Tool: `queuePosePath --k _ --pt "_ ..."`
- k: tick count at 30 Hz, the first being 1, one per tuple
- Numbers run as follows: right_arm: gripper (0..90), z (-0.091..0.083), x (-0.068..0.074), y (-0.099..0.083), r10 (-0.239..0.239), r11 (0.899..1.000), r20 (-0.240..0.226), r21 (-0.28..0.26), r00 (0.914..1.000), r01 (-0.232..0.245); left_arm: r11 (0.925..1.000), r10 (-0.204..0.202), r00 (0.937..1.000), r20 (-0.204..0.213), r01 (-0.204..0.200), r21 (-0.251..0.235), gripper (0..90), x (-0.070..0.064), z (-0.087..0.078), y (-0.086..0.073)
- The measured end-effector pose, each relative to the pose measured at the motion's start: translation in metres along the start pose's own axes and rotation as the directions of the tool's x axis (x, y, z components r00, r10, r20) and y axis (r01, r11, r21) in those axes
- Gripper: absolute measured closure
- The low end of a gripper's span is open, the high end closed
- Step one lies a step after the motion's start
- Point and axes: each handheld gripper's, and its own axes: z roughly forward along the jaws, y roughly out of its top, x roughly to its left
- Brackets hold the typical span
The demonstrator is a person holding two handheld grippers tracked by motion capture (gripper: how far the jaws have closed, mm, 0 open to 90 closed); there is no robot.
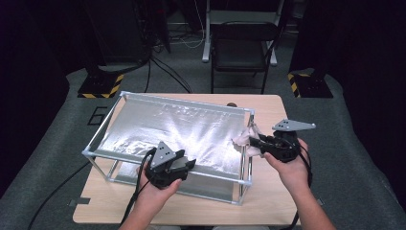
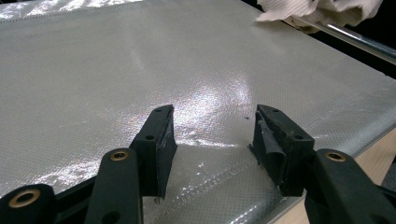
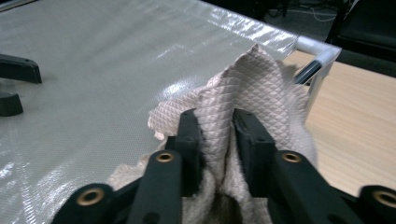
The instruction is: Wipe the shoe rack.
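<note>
Two tools were in my hands at a pale wooden table (image 1: 268, 191). My right tool (image 3: 217, 140) was clamped on a bunched, quilted, pale pink cloth (image 3: 252, 88), its two black jaws pressing a fold of the fabric between them. The cloth sat at the right end of a metal frame (image 1: 245, 143), draped against the frame's rail near a white corner joint (image 3: 317, 49), with part of it lying on the silvery sheet (image 1: 182, 127) stretched across the frame. In the high view, my right tool (image 1: 261, 142) met the cloth (image 1: 246, 139) just at that right rail, and a grey three-cornered plate rode on top of it.

My left tool (image 2: 212, 135) had its jaws standing apart with nothing between them, over the near edge of the shiny sheet (image 2: 116, 65). In the high view it (image 1: 189, 164) hovered at the front rail of the frame, well apart from the cloth. From the left tool's own view, the cloth (image 2: 322, 9) showed far off at the top right, hanging over the rail.

Beyond the table stood a dark folding chair (image 1: 242, 48) on grey floor, with yellow-and-black striped bases (image 1: 100, 88) at either side. Cables trailed from both tools toward me.
</note>
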Motion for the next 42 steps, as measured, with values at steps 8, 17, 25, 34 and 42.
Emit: queuePosePath --k 8,17,25,34,42 --pt "61.2 0.016 0.0 -0.004 -0.009 1.0 0.066 0.02 0.9978 0.007 1.0 0.002 1.0 -0.001 -0.002 -0.006 48.2 -0.001 0.0 -0.001" --pt "56.7 0.029 -0.01 -0.001 0.003 1.0 0.099 0.015 0.9951 -0.004 0.9999 -0.012 0.9999 0.001 0.012 0.008 48.2 0.0 0.001 0.0" --pt "57.4 0.042 -0.022 0.009 0.01 0.999 0.126 0.029 0.9919 -0.014 0.9999 -0.016 0.9999 -0.001 0.016 0.005 48.2 0.0 0.001 0.0" --pt "60.4 0.056 -0.032 0.021 -0.003 1.0 0.184 0.029 0.9829 -0.003 0.9999 -0.006 1.0 0.0 0.006 0.011 48.3 0.0 0.002 0.001" --pt "62.0 0.063 -0.04 0.027 0.01 1.0 0.206 0.021 0.9785 -0.015 0.9999 -0.004 1.0 -0.001 0.004 0.012 48.3 0.0 0.002 0.001"
